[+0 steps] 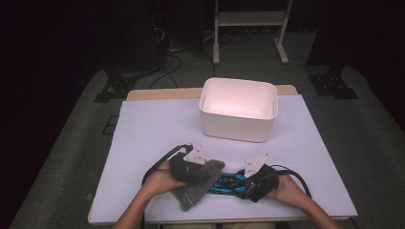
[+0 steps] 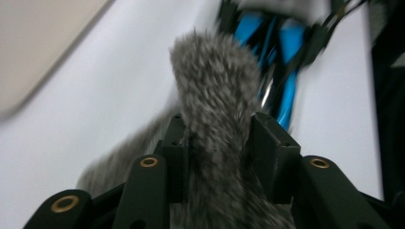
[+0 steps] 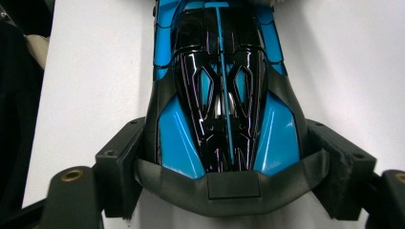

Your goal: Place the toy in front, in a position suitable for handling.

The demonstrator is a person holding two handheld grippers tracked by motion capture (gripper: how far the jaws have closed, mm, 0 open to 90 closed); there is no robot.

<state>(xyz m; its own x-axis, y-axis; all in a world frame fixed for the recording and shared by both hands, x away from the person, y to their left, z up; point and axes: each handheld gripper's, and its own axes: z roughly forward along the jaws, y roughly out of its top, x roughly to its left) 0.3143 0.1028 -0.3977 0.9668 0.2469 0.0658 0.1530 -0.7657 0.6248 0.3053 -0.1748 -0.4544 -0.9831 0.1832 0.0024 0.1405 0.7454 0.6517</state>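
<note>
A: Left gripper view is smeared by motion; the grey fuzzy cloth sits between the jaws, but whether the pads press on it can't be told

B: The blue toy car behind it there?

A: Just streaks, top cut off by the frame edge. From the high view the cloth covers the car's left end, and the left gripper jaws are buried under it
</note>
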